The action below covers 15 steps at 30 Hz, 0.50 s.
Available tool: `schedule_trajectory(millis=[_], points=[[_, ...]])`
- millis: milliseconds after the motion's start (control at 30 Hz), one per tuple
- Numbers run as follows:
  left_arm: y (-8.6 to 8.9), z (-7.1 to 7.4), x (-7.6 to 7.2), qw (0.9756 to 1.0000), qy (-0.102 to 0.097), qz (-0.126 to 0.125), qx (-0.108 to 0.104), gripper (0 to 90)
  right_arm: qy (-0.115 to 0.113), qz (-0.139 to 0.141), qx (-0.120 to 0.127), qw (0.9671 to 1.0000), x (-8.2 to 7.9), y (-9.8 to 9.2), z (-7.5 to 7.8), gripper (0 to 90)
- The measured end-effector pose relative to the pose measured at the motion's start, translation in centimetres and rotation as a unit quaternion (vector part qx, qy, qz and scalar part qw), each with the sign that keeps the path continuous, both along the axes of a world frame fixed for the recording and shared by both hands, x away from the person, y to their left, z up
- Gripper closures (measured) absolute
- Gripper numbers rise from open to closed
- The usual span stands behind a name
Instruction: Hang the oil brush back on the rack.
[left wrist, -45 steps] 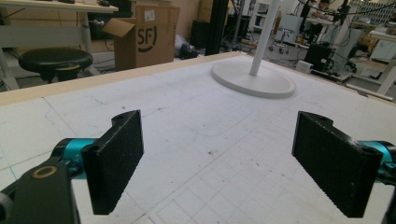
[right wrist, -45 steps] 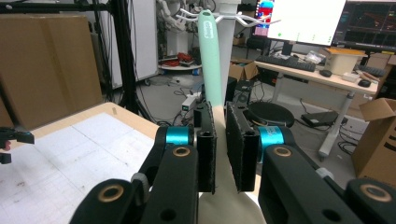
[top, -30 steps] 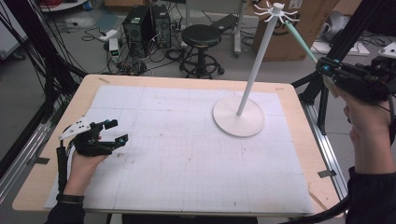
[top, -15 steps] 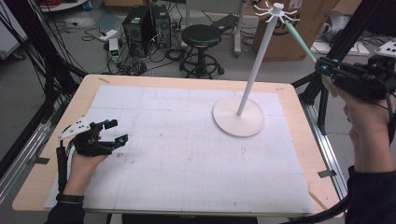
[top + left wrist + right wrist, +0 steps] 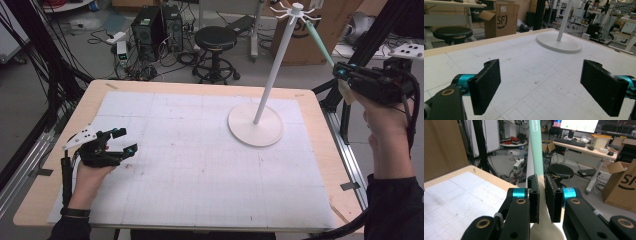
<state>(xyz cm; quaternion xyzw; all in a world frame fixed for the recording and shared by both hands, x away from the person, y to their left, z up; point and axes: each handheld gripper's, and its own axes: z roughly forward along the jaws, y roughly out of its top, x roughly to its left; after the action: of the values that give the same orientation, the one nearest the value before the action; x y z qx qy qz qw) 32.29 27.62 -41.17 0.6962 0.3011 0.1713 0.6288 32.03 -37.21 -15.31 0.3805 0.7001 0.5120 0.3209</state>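
A brown cardboard box (image 5: 504, 21) behind the white stand (image 5: 263, 95) carries the printed letters "SF" in the left gripper view, and part of the same kind of lettering shows on a box (image 5: 621, 185) at the right edge of the right gripper view; no other writing can be read. The right gripper (image 5: 345, 77) is held in the air to the right of the stand, beyond the table's (image 5: 310, 107) right edge, with its jaws clenched on a long utensil (image 5: 320, 45) that has a pale green handle and a cream-coloured wider end. In the right gripper view the two black pads press on the utensil (image 5: 537, 157) from either side, where the green handle meets the cream part, and the handle runs up and away from the gripper. From above, the handle's far end reaches the white hooks (image 5: 295, 11) at the top of the stand; whether it touches them cannot be told. The left gripper (image 5: 122, 142) rests low over the white mat (image 5: 190, 160), well to the left of the stand's round base (image 5: 255, 127), with its jaws spread wide and nothing between them.
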Motion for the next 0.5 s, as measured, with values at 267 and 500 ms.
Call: schedule_trajectory(millis=[267,500], points=[[0.1,0.0,0.0,1.0,0.0,0.002,0.001,17.2,0.009,0.01,-0.004,0.9999,0.7,0.6,-1.4,64.7],[0.2,0.0,0.0,1.0,0.004,0.001,0.001,17.2,0.019,0.071,-0.005,0.9973,0.2,1.6,-4.1,47.4]])
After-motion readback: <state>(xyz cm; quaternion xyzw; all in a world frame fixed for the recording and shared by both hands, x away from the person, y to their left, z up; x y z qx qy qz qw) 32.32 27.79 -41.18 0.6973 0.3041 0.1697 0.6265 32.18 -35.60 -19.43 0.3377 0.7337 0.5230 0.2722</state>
